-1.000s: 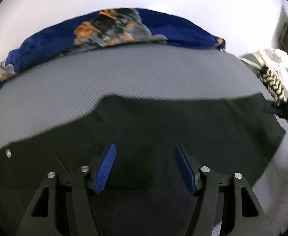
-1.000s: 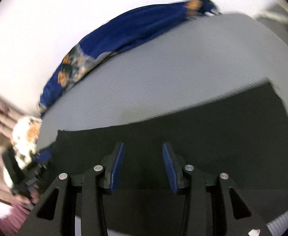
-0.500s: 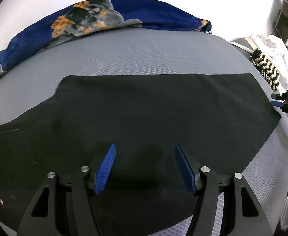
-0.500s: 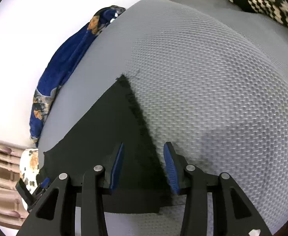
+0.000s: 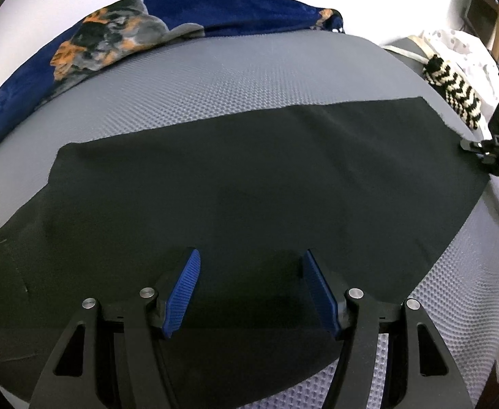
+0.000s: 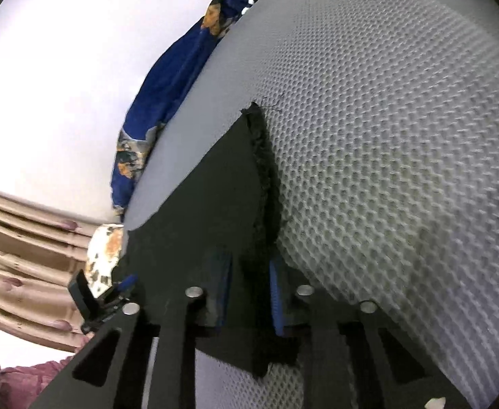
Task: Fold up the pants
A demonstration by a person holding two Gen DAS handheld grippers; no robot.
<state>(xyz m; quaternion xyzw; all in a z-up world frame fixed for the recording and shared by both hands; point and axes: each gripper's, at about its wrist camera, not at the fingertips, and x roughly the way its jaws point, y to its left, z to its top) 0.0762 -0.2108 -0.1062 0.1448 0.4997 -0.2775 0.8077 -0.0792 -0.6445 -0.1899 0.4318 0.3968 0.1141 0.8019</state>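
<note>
Pants: black pants [image 5: 256,184] lie spread flat across the grey mesh surface [image 5: 235,78], long way running left to right, likely so a fold can be carried over evenly.
Left tongs: the left tongs [image 5: 251,298] hang above the near middle of the cloth, blue pads wide apart and holding nothing, seemingly waiting for a place to pin or lift.
Right tongs: the right tongs [image 6: 249,298] sit at the right end of the pants, at the frayed hem [image 6: 264,177]. The pads stand close with the hem edge running between them; whether they actually pinch it I cannot tell.
Hem end: this end looks like the natural place to lift, to bring it over toward the left end.
Surroundings: a blue patterned blanket [image 5: 120,37] lies along the far edge, and a black-and-white knit item [image 5: 452,90] at far right, both clear of the cloth.
</note>
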